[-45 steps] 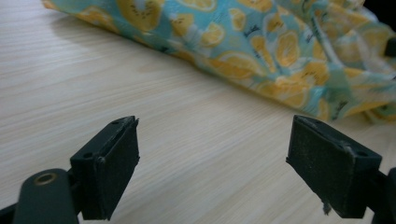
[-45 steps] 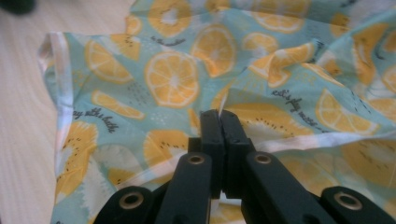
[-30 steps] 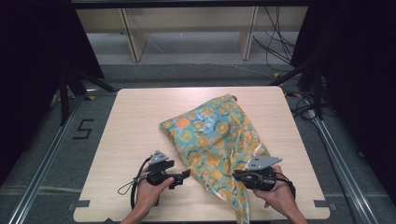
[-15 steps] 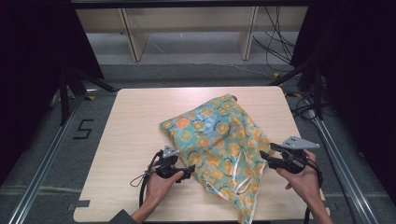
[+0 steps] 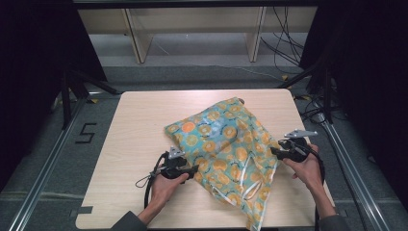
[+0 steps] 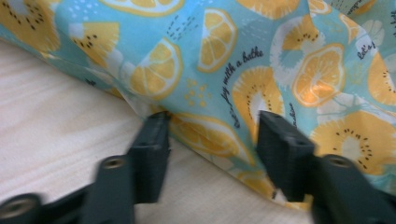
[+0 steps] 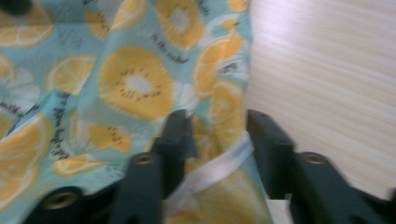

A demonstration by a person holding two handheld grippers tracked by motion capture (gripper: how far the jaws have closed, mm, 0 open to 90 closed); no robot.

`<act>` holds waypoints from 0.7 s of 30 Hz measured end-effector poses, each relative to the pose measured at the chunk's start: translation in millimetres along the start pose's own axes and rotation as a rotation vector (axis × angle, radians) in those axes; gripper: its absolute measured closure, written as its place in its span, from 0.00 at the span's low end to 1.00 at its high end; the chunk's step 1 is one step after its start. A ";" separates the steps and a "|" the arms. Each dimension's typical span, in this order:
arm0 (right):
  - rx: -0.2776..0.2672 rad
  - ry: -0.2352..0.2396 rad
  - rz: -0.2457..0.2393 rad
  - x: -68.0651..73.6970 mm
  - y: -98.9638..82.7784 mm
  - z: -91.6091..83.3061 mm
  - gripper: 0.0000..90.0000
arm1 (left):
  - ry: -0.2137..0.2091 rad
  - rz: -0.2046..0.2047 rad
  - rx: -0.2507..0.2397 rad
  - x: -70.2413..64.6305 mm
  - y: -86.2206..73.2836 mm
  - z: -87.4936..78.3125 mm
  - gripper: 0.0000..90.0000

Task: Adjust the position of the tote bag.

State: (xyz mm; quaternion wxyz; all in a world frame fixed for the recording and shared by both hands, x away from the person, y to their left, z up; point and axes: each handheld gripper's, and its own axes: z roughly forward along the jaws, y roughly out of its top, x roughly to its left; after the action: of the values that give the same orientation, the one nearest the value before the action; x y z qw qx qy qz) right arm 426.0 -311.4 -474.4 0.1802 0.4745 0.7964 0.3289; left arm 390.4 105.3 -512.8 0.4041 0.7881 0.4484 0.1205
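Note:
A turquoise cloth bag (image 5: pixel 226 144) printed with orange citrus slices lies crumpled on the wooden table (image 5: pixel 139 125), and its lower corner hangs over the front edge. My left gripper (image 5: pixel 194 170) lies at the bag's left edge. In the left gripper view its jaws have just been closing; the gripper (image 6: pixel 214 128) stands open with the cloth's (image 6: pixel 233 56) hem between them, apart from the pads. My right gripper (image 5: pixel 274 152) is at the bag's right edge. Its jaws have also been closing, and the gripper (image 7: pixel 217 123) is open around the hem and a white strap (image 7: pixel 219 165).
Bare tabletop lies to the left of the bag and behind it. Metal rails run along both sides of the table. Cables (image 5: pixel 284 53) trail on the floor at the back right, and wooden shelf legs (image 5: pixel 137 43) stand beyond the table.
My right gripper has left the bag's lower front part and swung out to its right edge. The left gripper has edged in against the left hem. Both pairs of jaws have narrowed.

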 end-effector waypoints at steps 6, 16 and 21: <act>-0.001 0.015 -0.066 2.7 -2.5 1.8 0.98 | 0.030 0.036 -0.054 1.6 1.4 6.4 0.90; 0.011 0.128 -0.123 33.8 -1.1 2.7 0.99 | 0.079 0.081 -0.053 21.9 8.7 2.7 0.98; 0.004 0.170 -0.158 55.2 -2.3 -1.3 0.99 | 0.075 0.074 -0.049 43.1 21.9 4.8 0.98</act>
State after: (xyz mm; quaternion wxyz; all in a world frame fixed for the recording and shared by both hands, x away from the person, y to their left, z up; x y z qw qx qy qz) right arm 397.0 -264.3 -473.7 0.1364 0.3808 0.8444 0.3513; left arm 430.9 131.5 -507.0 0.4015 0.7890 0.4306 0.1755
